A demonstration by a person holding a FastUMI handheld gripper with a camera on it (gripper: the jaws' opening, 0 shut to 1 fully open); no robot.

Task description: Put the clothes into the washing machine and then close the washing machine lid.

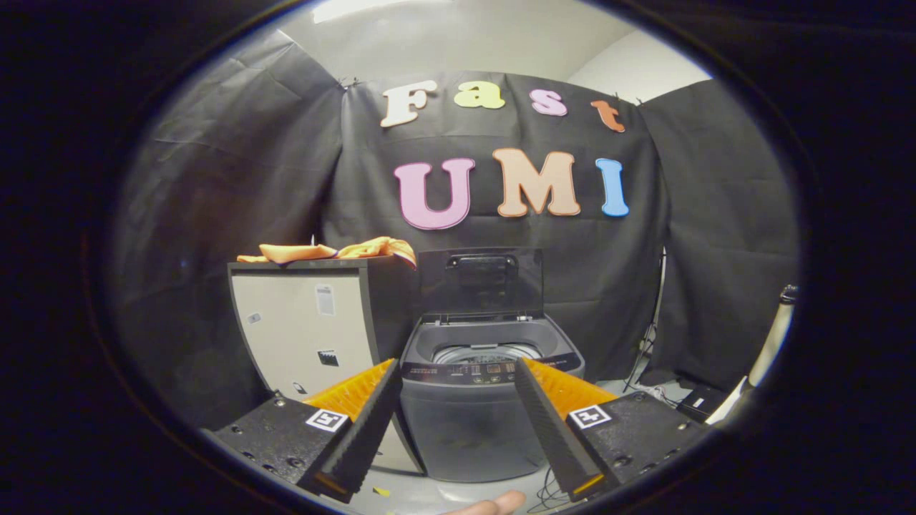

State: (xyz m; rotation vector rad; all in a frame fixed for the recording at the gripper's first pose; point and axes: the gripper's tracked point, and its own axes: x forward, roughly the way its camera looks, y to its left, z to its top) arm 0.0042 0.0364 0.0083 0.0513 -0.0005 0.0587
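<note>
My tongs (458, 400) hang open and empty before the washing machine (479, 400); reaching up to the orange clothes (336, 250) on the cabinet (308, 329), I risk clipping the raised lid (481, 282).

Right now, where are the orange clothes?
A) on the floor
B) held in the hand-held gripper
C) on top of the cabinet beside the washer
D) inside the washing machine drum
C: the orange clothes lie on top of the cabinet, left of the open-lidded washing machine; the hand-held gripper is open and empty.
</note>
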